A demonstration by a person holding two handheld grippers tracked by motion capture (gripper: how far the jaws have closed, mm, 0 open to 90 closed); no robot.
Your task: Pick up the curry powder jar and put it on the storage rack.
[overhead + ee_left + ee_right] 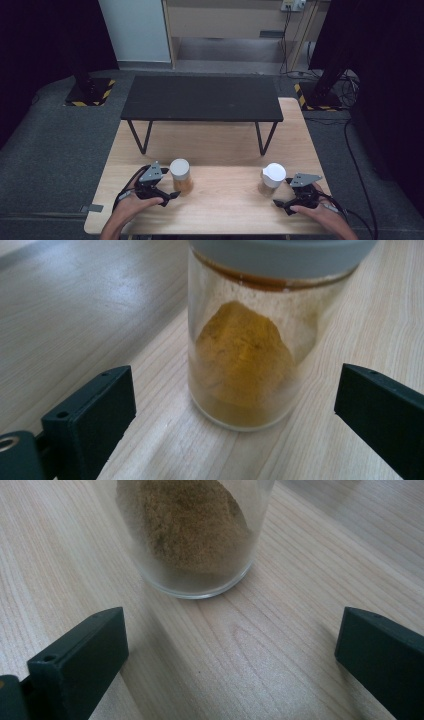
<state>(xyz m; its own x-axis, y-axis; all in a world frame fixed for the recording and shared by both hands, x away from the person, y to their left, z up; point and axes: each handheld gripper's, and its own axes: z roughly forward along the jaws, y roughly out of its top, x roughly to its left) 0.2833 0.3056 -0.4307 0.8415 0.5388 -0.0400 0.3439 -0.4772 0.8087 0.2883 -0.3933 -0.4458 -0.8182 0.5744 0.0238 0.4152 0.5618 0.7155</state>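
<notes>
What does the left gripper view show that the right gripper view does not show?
The left gripper view has the jar of yellow-orange powder with its grey lid, standing between the open jaws of the left gripper. The right gripper view has the jar of brown powder, cut off below its lid and still ahead of the open right gripper. Both show a glass jar upright on the wooden table.

Left jar (180, 176): clear glass, pale grey lid, orange-yellow powder
Right jar (273, 176): clear glass, white lid, dull brown powder
Tabletop (220, 147): light wood, fine grain lines
Left tool (169, 188): black, grey plate
Right tool (287, 196): black, grey plate
Small table (202, 98): black
Stand bases (89, 91): black with yellow-black stripes
</notes>
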